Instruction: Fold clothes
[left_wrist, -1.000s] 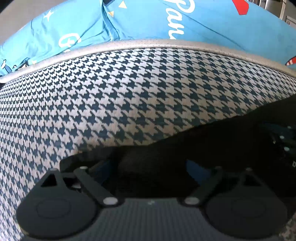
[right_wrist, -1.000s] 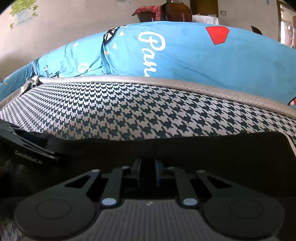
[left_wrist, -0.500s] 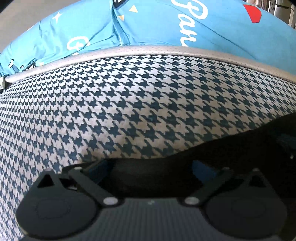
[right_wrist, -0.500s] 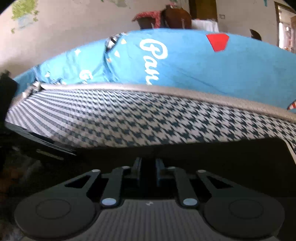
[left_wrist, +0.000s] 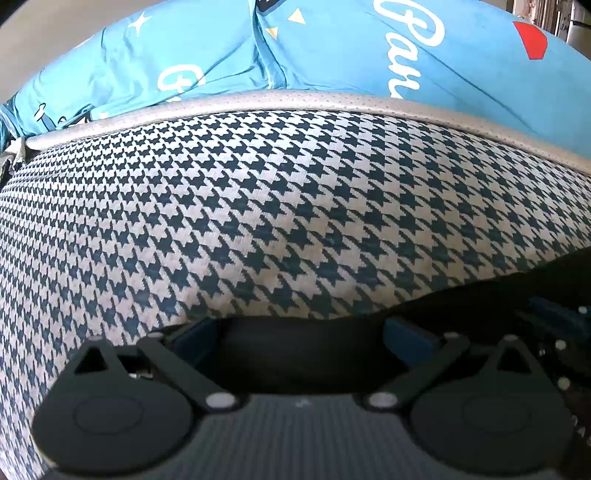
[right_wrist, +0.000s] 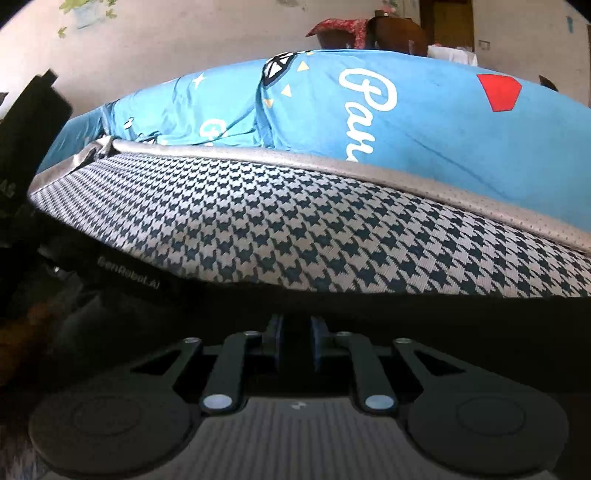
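A black garment (left_wrist: 480, 295) lies along the near edge of a houndstooth cushion (left_wrist: 258, 221). My left gripper (left_wrist: 299, 338) is open, its blue pads (left_wrist: 406, 336) set wide apart with the black cloth between them. In the right wrist view the same garment (right_wrist: 461, 325) fills the dark band below the houndstooth cushion (right_wrist: 295, 236). My right gripper (right_wrist: 295, 332) has its fingers drawn close together on the garment's edge. The left gripper's black body (right_wrist: 129, 280) shows at the left of that view.
A grey trim band (left_wrist: 295, 101) borders the cushion's far side. Behind it spreads a blue printed bedsheet (right_wrist: 406, 122). A pale wall (right_wrist: 184, 37) and dark wooden furniture (right_wrist: 395, 33) stand at the back. A hand (right_wrist: 22, 332) shows at the lower left.
The garment's edge has dropped lower in the left view, leaving more houndstooth showing. The right view has tilted up, and the left gripper now looms larger at its left side.
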